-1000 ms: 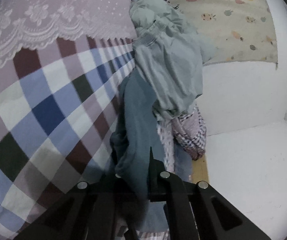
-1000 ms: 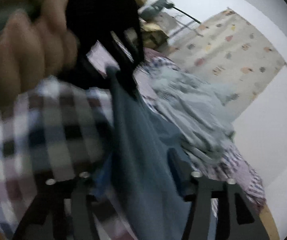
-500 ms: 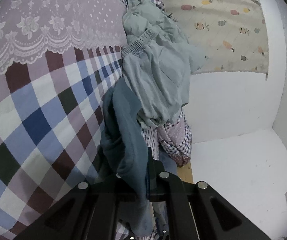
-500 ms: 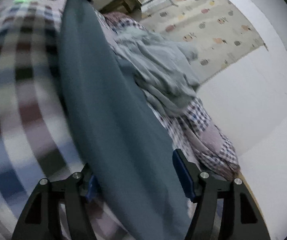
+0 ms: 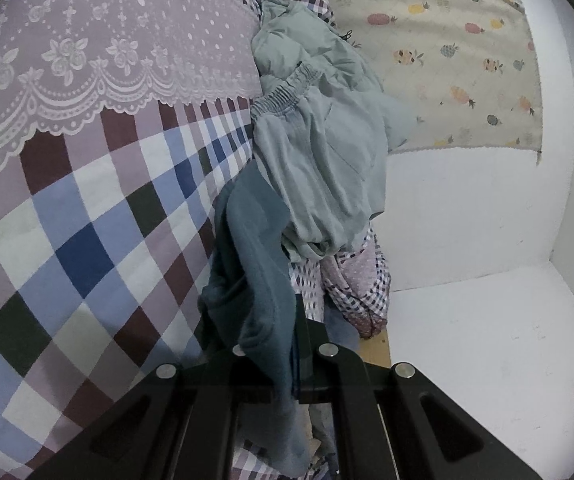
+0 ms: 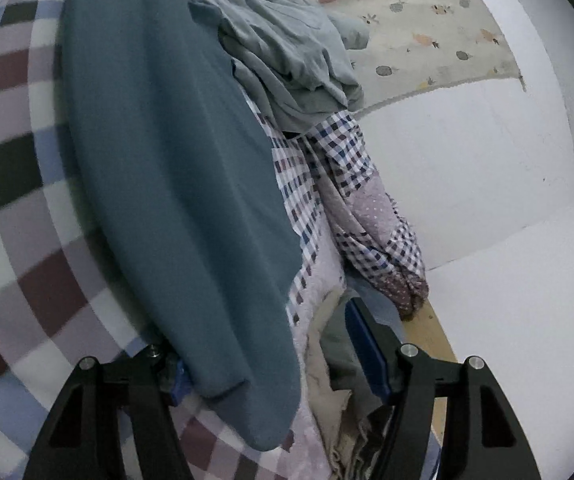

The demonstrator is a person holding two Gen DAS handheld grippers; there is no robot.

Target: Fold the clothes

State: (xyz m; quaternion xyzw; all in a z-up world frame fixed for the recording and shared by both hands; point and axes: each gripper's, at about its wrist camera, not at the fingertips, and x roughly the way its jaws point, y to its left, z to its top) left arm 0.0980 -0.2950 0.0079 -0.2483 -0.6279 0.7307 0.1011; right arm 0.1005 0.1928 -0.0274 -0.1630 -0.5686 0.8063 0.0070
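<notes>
- Left claw (image 5: 287,344) clamped on teal garment (image 5: 255,248) edge, likely as anchor for spreading.
- Right claw (image 6: 271,360) spread wide; teal garment (image 6: 175,160) draped over it, not pinched.
- Garment lies on checked bedspread (image 5: 67,240), beside grey clothes pile (image 5: 319,152).

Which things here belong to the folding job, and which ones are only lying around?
Belonging to the job:
- dark teal garment, pinched in the left gripper
- right gripper, fingers apart, with the teal cloth draped between them
- pale grey-green clothes, heaped, probably waiting

Only lying around:
- checked bedspread
- lace cover
- fruit-print cloth
</notes>
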